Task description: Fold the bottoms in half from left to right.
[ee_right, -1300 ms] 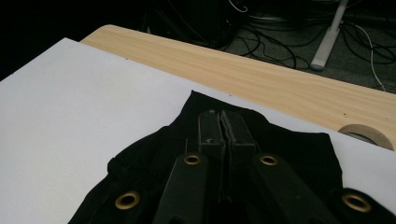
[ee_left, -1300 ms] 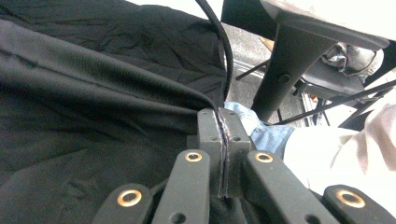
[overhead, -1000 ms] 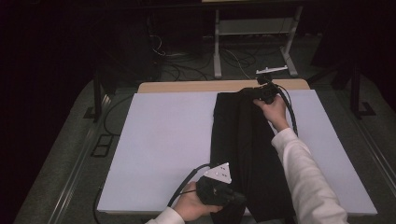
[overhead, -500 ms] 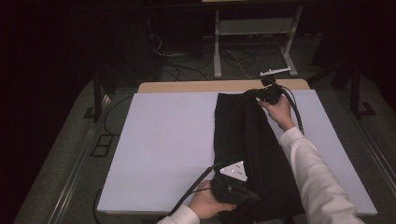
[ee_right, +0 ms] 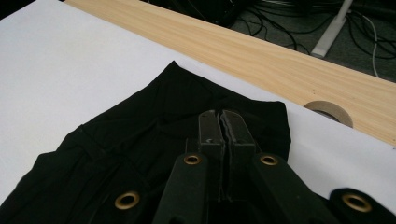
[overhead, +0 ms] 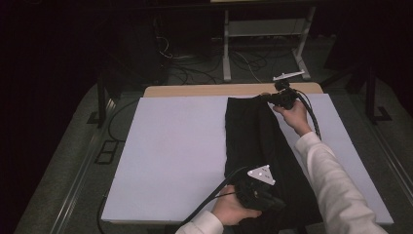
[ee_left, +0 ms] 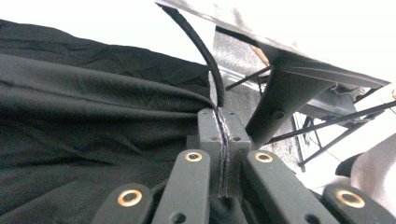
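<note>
- High view: black cloth [overhead: 263, 156] lying as a long strip on the right half of the white board [overhead: 170, 146], running from the far edge to the near edge
- Left gripper [overhead: 272, 202] at the near end of the cloth, shifted rightward across the table since a second ago, near end of the cloth carried along with it
- Right gripper [overhead: 267, 96] at the far end, close to the wooden table edge [overhead: 195, 90], barely moved over the same second
- Judged: cloth being drawn taut and squared between two pinched ends, folding or straightening partly done, a flat lay-down probably next
- Left gripper view: jaws closed tight, thin layer of cloth [ee_left: 93, 121] pinched in the seam between them, folds pulled toward the pinch; cable [ee_left: 201, 51] arcing overhead; table underside and frame beyond
- Right gripper view: jaws pressed together on the far hem of the cloth [ee_right: 177, 107], corner of the hem fanned out flat on the board [ee_right: 70, 70]; wooden strip with a round hole [ee_right: 329, 111] behind
- Writing: no brand, label or readable text on cloth, board or grippers
</note>
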Demonstrator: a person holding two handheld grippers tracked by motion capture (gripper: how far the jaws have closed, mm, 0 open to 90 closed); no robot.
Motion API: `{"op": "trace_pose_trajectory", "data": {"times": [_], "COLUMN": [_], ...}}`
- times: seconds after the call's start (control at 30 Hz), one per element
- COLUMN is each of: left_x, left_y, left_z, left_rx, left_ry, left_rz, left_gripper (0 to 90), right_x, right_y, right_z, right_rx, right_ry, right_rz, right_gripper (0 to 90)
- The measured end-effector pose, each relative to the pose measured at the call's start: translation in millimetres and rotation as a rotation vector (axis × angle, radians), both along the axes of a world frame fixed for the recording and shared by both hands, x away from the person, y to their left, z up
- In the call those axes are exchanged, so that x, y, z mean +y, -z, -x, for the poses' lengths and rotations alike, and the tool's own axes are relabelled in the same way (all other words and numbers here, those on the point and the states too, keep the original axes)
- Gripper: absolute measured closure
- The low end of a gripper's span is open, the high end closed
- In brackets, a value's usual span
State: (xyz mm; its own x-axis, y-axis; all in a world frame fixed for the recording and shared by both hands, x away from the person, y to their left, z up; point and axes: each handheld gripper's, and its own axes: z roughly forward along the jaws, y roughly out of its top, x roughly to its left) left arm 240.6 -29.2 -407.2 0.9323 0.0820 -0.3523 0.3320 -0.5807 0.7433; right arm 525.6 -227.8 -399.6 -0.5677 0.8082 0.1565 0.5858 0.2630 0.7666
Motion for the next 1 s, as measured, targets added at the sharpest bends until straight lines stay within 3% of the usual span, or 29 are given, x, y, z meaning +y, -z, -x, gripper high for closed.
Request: {"op": "trace_pose_trajectory", "data": {"times": [0.43, 1.0], "left_x": [-36.6, -66.6], "left_y": [5.5, 22.5], "left_z": [-3.1, -16.0], "left_rx": [0.045, 0.115], "left_ry": [0.006, -0.020], "left_rz": [-0.001, 0.010], "left_gripper": [88.5, 88.4], "right_x": [-10.0, -15.5], "right_y": [2.6, 7.4], "right_z": [-3.3, -9.1], "right_rx": [0.004, 0.009], "right_ry": [0.017, 0.007], "right_rz": [0.031, 0.061], "right_gripper": [86.3, 86.3]}}
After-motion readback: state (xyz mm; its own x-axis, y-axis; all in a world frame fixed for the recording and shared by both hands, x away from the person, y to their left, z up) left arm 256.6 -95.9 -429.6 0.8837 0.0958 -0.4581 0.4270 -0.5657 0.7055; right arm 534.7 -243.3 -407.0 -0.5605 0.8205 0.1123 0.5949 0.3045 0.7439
